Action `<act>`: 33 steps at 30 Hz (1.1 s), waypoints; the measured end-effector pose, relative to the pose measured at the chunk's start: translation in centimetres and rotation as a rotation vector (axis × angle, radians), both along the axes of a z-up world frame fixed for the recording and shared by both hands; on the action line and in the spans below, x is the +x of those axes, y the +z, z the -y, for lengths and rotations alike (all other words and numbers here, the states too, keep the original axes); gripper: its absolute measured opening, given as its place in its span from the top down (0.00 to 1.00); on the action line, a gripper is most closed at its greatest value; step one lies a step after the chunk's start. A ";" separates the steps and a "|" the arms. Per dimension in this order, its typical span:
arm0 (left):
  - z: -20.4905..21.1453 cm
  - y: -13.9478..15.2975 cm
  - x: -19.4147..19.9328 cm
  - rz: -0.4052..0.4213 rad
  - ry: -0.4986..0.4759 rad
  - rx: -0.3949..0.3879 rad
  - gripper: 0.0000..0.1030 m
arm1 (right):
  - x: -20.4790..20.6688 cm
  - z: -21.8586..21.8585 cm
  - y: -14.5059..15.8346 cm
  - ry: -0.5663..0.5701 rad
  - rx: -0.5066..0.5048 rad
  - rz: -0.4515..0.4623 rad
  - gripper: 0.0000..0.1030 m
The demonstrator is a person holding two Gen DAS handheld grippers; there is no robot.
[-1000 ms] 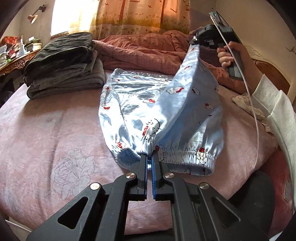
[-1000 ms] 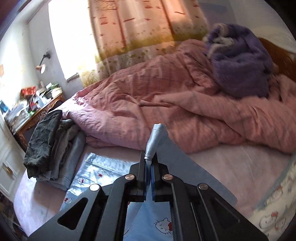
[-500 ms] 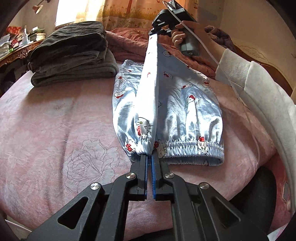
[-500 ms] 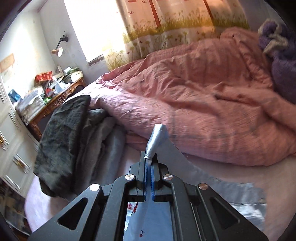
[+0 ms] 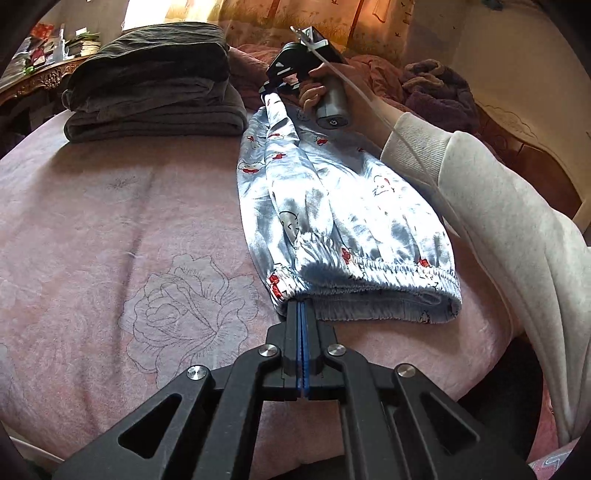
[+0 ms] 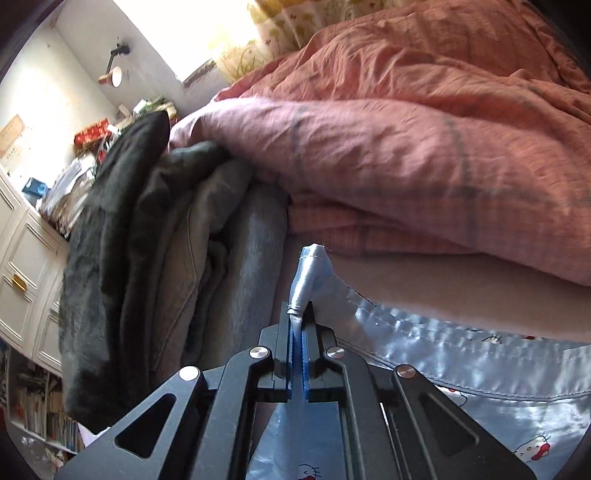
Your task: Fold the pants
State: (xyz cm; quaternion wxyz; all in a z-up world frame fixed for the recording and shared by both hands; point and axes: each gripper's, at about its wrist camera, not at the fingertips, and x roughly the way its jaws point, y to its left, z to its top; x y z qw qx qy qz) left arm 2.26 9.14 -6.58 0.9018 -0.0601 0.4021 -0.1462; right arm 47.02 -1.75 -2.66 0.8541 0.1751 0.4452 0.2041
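Light blue satin pyjama pants [image 5: 343,206] printed with white cartoon cats and red bows lie lengthwise on the pink bed sheet [image 5: 110,229], one side folded over the other; the gathered elastic waistband is nearest the left camera, while the far hem is lifted, pinched into a point

Bedroom clutter around a pink bed

A pink bedsheet with a stitched flower outline [image 5: 110,229] covers the bed; a stack of folded dark grey and black clothes [image 5: 155,85] sits on it beside a rumpled pink checked quilt [image 6: 406,147]. A purple fleece bundle [image 5: 436,92] lies further back, a floral curtain [image 5: 314,18] behind (sunlit), and a wall lamp [image 6: 112,72] over a cluttered carved wooden worktop [image 5: 40,75].
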 end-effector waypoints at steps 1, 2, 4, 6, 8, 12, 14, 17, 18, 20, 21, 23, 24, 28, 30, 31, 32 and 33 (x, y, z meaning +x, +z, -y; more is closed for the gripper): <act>0.0 0.0 -0.1 0.002 -0.002 0.003 0.98 | 0.0 -0.2 -0.2 -0.003 -0.007 -0.001 0.96; 0.0 0.1 -0.2 0.006 -0.004 0.005 0.98 | -0.1 -0.3 -0.2 -0.003 -0.023 0.001 0.91; -0.1 0.3 -0.4 0.006 -0.006 0.003 0.97 | -0.4 0.0 0.3 -0.022 -0.048 0.022 0.66; -0.1 0.7 -0.5 0.012 -0.004 -0.003 0.90 | -1.2 0.7 1.2 -0.072 -0.068 0.079 0.32; 0.0 1.5 -0.6 0.032 0.001 0.003 0.79 | -2.0 1.6 2.4 -0.104 -0.081 0.127 0.28; -0.5 3.5 -1.3 0.121 0.031 0.027 0.49 | -4.0 4.2 4.3 -0.069 0.005 0.131 0.28; -0.3 4.0 -1.1 0.124 0.007 0.017 0.49 | -7.0 5.3 5.6 -0.059 -0.023 0.188 0.28; 0.0 4.1 -0.1 0.112 0.006 0.002 0.55 | -12.5 6.6 7.6 -0.054 -0.094 0.310 0.28; 0.1 4.1 0.4 0.113 0.010 0.003 0.61 | -14.6 7.3 8.2 -0.055 -0.090 0.347 0.28; 0.3 3.9 1.3 0.107 0.031 0.016 0.62 | -19.1 9.2 9.6 -0.053 -0.030 0.419 0.27; 0.5 3.7 1.7 0.104 0.040 0.023 0.62 | -21.2 10.1 10.1 -0.049 0.003 0.444 0.26; 0.7 3.3 2.4 0.090 0.045 0.031 0.62 | -25.7 11.9 11.4 -0.051 0.051 0.509 0.20; 0.9 3.1 2.6 0.084 0.042 0.032 0.62 | -28.2 12.9 12.0 -0.056 0.056 0.549 0.20; 1.5 2.3 3.2 0.059 0.065 0.053 0.79 | -35.4 15.1 13.2 -0.141 -0.015 0.675 0.16; 1.4 2.1 3.2 0.044 0.106 0.073 0.93 | -37.5 15.8 12.7 -0.179 -0.060 0.719 0.12; 1.3 2.1 3.0 0.048 0.121 0.072 0.93 | -37.9 16.1 12.4 -0.203 -0.094 0.722 0.12; 1.1 2.4 2.6 0.056 0.128 0.069 0.93 | -37.8 16.5 12.1 -0.221 -0.122 0.714 0.12; 1.1 2.5 2.2 0.062 0.133 0.077 0.93 | -37.5 17.0 11.7 -0.230 -0.134 0.700 0.12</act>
